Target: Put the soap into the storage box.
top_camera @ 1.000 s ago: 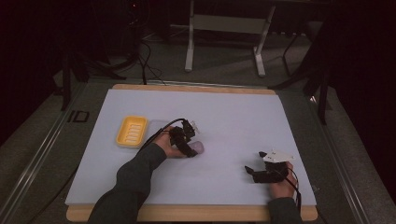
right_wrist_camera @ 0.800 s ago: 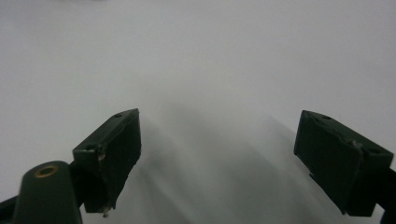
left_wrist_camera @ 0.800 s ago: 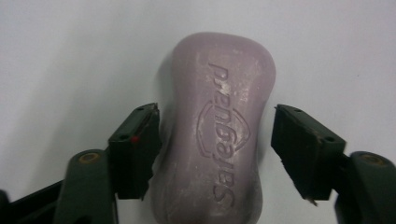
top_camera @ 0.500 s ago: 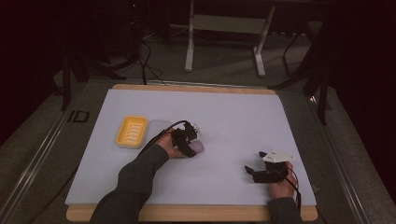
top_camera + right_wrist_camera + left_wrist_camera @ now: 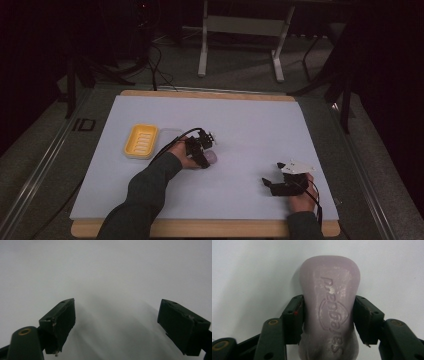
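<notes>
Left gripper (image 5: 207, 152) clamps the pale purple soap bar (image 5: 329, 312) just right of the yellow soap dish (image 5: 141, 141)

The left gripper view shows its jaws, which have just been opening slightly, pressed on both sides of the embossed bar; the high view gives a sliver of soap. Well right of the dish, the right gripper (image 5: 280, 182) rests open and empty near the white mat (image 5: 250, 115)'s front edge; bare mat lies beyond

Place: dim lab or recording studio
Table (image 5: 250, 115): white sheet on wooden board
Behind table: metal stand legs (image 5: 202, 50), trailing floor cables (image 5: 155, 60)
</notes>
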